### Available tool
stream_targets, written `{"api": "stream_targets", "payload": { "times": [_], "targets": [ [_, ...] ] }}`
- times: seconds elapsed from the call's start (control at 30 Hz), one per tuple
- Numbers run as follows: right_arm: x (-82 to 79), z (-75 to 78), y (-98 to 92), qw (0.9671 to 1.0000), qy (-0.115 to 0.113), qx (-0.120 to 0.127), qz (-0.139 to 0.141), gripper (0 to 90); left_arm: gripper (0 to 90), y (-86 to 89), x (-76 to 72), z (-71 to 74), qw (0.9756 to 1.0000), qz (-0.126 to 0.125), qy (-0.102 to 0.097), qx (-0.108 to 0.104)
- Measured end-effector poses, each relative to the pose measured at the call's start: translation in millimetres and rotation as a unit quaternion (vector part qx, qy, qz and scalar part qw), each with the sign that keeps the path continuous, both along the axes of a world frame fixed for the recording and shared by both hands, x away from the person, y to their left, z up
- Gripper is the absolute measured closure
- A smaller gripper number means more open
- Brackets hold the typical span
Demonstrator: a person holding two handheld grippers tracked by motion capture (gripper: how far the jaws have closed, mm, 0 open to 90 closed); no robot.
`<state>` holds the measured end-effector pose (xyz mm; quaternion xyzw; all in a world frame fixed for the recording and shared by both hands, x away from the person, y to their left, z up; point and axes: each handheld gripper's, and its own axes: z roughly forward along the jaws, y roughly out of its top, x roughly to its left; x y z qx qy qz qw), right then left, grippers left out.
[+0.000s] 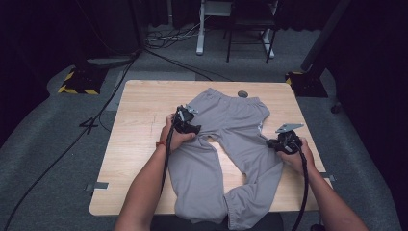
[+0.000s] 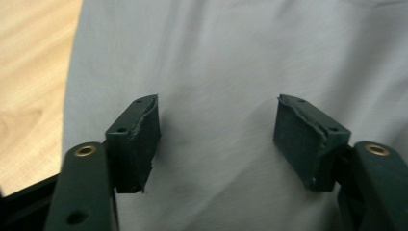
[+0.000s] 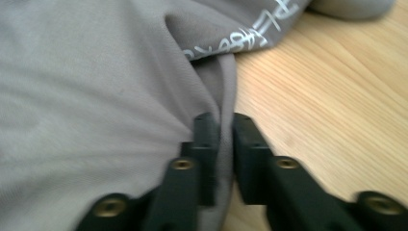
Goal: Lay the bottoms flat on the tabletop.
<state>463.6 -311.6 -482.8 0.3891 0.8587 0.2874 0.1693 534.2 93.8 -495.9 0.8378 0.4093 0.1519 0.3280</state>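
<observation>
High view: grey trousers (image 1: 226,154) lie spread flat on a wooden table (image 1: 139,125), waistband at the far side, both legs running toward the person. The left gripper (image 1: 185,120) is over the trousers' left edge below the waistband. The right gripper (image 1: 284,143) is at the outer edge of the right leg. A small dark object (image 1: 243,94) lies just beyond the waistband.

Left gripper view: the left gripper (image 2: 216,137) has its jaws wide apart above smooth grey fabric (image 2: 231,62); the pads grip nothing.

Right gripper view: the right gripper (image 3: 225,139) has its jaws closed, pinching a fold at the trousers' (image 3: 96,96) edge, near white lettering (image 3: 240,33).
</observation>
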Motion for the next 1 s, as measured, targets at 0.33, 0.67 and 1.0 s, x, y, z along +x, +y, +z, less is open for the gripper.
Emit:
{"api": "stream_targets", "payload": {
  "times": [0.33,0.67,1.0],
  "targets": [
    [-22.0,5.1,-49.2,0.9957,0.041,0.006,-0.083,79.4,37.6,25.5,-19.7,0.3,0.9994,0.033,0.004,-0.002],
    [2.2,20.6,-19.5,0.9991,-0.025,0.000,-0.035,63.7,37.8,42.3,-39.4,6.0,0.9994,0.021,0.006,0.027],
    [35.9,5.2,5.1,0.9999,0.008,0.008,-0.005,67.6,34.8,2.9,-13.0,25.0,0.9991,-0.025,-0.034,0.000]
  ]
}}
